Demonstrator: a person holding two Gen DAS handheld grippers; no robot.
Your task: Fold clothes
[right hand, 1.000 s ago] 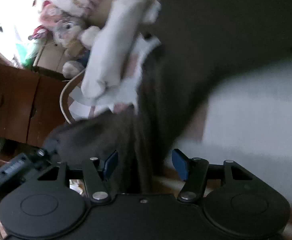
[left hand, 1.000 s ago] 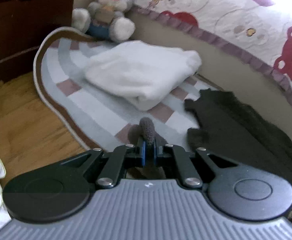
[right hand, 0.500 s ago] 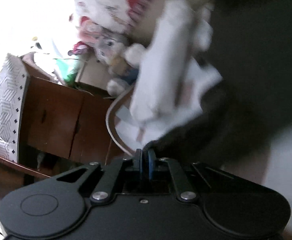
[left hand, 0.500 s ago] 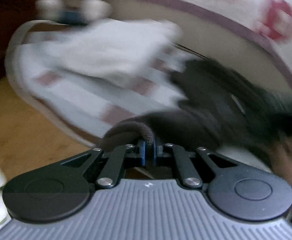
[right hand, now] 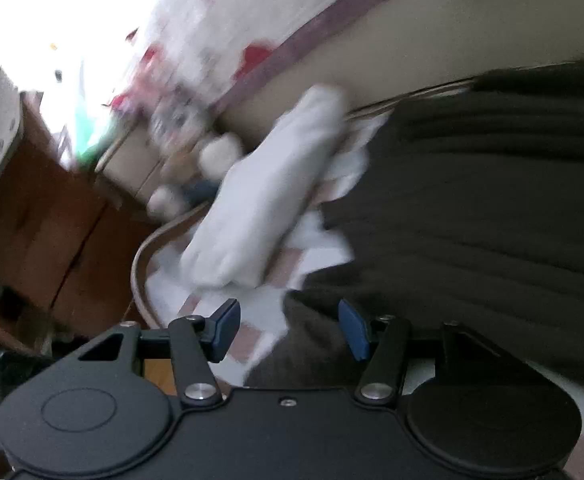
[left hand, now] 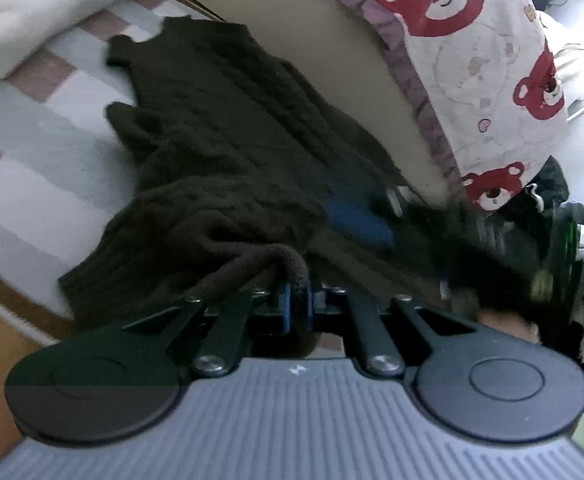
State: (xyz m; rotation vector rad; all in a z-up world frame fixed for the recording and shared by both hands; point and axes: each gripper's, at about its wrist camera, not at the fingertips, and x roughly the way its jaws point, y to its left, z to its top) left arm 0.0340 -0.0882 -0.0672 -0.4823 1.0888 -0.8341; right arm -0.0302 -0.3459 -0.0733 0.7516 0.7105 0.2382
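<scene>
On the striped rug (left hand: 32, 148) beside the bed, at the far left of your left-hand view, a folded white garment (left hand: 44, 4) lies done, so you are working the dark knitted sweater (left hand: 228, 136), which lies just to its right, stretched along the rug against the bed's beige side (left hand: 332, 60). Your left gripper (left hand: 297, 300) has its jaws pinched nearly together on a thick rolled edge of that sweater, and the cloth bunches and ridges from there up toward the flat part, so the step in hand looks like carrying this edge over the body for a fold. Further right, under the bear-print quilt (left hand: 472, 60), your right gripper (right hand: 288, 328) shows as a blur with a blue pad over the sweater; in its own view its jaws are opening, standing well apart, with a dark fold of the knit lying low between the pads (right hand: 224, 320) but not pressed by them. The next move, as I judge it, calls for you to lay the left-held edge down square and smooth the bunching before letting go. The knit looks heavy, ribbed and limp, likely to sag and slide.
</scene>
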